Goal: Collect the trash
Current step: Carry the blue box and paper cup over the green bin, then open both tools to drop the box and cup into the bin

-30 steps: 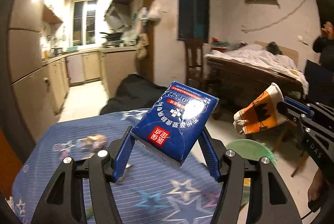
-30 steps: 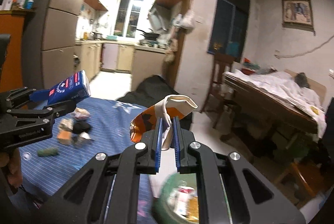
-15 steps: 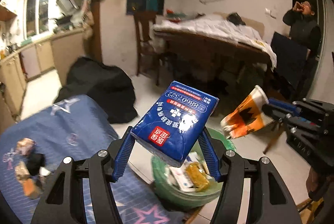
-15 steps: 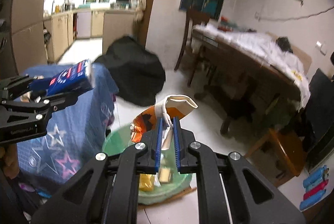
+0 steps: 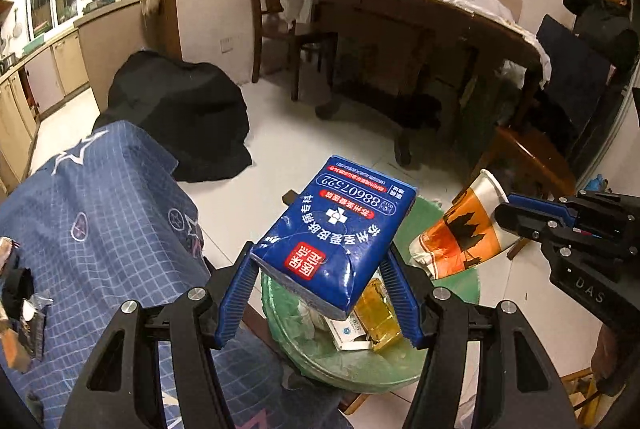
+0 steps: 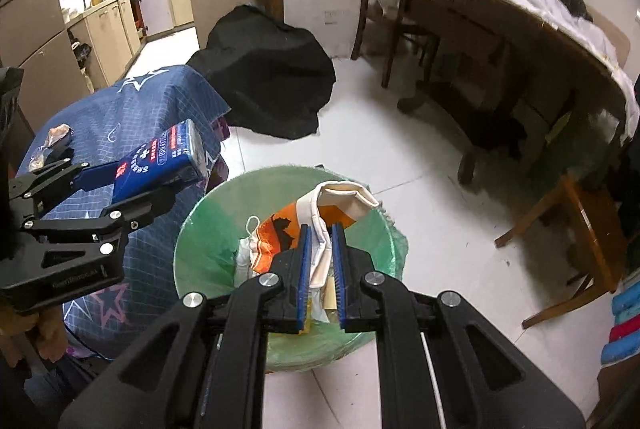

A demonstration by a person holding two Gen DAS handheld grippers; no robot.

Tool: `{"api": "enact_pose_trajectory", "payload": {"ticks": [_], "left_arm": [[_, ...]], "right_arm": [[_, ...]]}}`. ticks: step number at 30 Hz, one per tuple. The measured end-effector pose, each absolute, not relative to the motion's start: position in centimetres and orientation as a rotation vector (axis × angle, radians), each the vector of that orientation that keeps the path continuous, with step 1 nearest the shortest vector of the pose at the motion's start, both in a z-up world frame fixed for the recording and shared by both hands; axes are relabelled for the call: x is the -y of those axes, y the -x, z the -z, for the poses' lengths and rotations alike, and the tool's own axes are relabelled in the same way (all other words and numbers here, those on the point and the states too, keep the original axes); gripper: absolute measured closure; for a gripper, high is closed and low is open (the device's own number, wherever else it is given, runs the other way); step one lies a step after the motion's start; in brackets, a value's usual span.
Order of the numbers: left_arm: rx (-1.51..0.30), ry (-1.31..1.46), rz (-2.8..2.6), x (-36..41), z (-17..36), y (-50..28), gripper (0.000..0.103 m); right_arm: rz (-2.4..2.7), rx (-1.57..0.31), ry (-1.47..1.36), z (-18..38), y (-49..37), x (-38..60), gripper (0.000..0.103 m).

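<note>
Above the green-lined trash bin (image 6: 208,249) beside the table with the blue star-print cloth (image 5: 100,213), both my grippers tilt steeply downward. My left gripper (image 5: 320,293) is clamped on a blue tissue pack (image 5: 336,237), one blue finger pressing each long side; the pack's long axis runs away from me along the fingers, its far end tipped up and to the right, printed face up, over the bin's near rim. My right gripper (image 6: 320,269) has its fingers pinched nearly together on a crumpled orange-and-white paper cup (image 6: 320,213), whose open mouth points up and away, right over the bin's middle. From the left wrist I can see snack wrappers (image 5: 20,309) at the table's edge and yellow packaging (image 5: 380,313) inside the bin. Only the right wrist shows the bin's full round rim and my left hand (image 6: 24,333) on its handle.
</note>
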State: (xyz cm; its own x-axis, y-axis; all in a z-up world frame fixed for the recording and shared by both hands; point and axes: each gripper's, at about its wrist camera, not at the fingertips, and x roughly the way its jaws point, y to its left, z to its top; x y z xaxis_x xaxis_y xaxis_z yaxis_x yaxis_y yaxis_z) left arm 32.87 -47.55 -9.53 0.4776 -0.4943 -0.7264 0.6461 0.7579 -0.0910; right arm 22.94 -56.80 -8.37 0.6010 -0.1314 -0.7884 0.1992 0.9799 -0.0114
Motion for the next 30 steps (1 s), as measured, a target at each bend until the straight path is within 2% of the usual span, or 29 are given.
{"api": "enact_pose_trajectory", "payload": {"ticks": [20,23,25,26,30], "left_arm": [[-0.857,-0.210,0.719,49.2,12.2,-34.3,0.039],[-0.857,-0.215,0.725,49.3,12.3,-34.3,0.036],[-0.852,-0.220,0.713,49.2,12.3,-34.4,0.030],[-0.850,-0.215,0.713,49.1,12.3,-34.4,0.027],[-0.852,-0.208,0.713,48.8,12.3,-34.6,0.027]], "right_arm": [[0.201,-0.923,-0.087,10.2,-23.7,59.0,0.093],[0.211,-0.901,-0.089,10.0,-23.5,59.1,0.091],[0.213,-0.891,-0.097,9.7,-23.3,59.4,0.082],[0.216,-0.886,-0.098,9.7,-23.1,59.5,0.081],[0.215,-0.881,-0.115,9.7,-22.6,59.9,0.081]]}}
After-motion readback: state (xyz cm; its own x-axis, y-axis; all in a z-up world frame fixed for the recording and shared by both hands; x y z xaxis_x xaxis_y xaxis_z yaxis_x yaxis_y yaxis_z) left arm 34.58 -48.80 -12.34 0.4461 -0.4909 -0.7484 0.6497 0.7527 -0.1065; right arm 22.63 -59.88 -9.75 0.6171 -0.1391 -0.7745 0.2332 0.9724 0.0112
